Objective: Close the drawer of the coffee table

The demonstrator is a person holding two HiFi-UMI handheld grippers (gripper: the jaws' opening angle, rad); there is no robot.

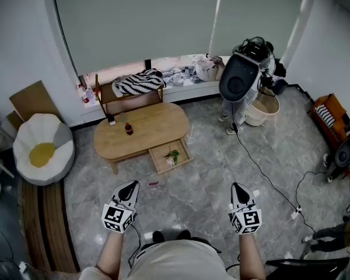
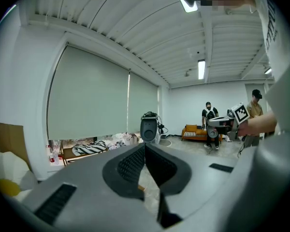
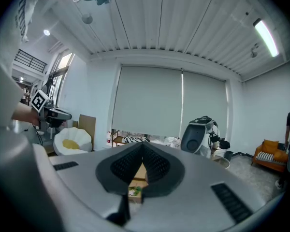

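The oval wooden coffee table [image 1: 146, 134] stands on the grey floor ahead of me. Its drawer [image 1: 178, 163] is pulled out at the front right, with a small green plant-like thing [image 1: 173, 154] inside. Both grippers hang level in front of my body, well short of the table. My left gripper [image 1: 130, 186] is shut and empty; its jaws [image 2: 145, 146] meet in the left gripper view. My right gripper [image 1: 238, 187] is shut and empty too. In the right gripper view its closed tips [image 3: 142, 146] point towards the open drawer [image 3: 133, 190], seen below them.
A small dark bottle [image 1: 128, 128] stands on the tabletop. A white and yellow egg-shaped beanbag [image 1: 42, 149] sits left. A wooden bench with striped cloth [image 1: 139, 83] is behind, a grey machine [image 1: 240, 77] at right with a cable [image 1: 268, 177] across the floor. Two people [image 2: 210, 124] stand far off.
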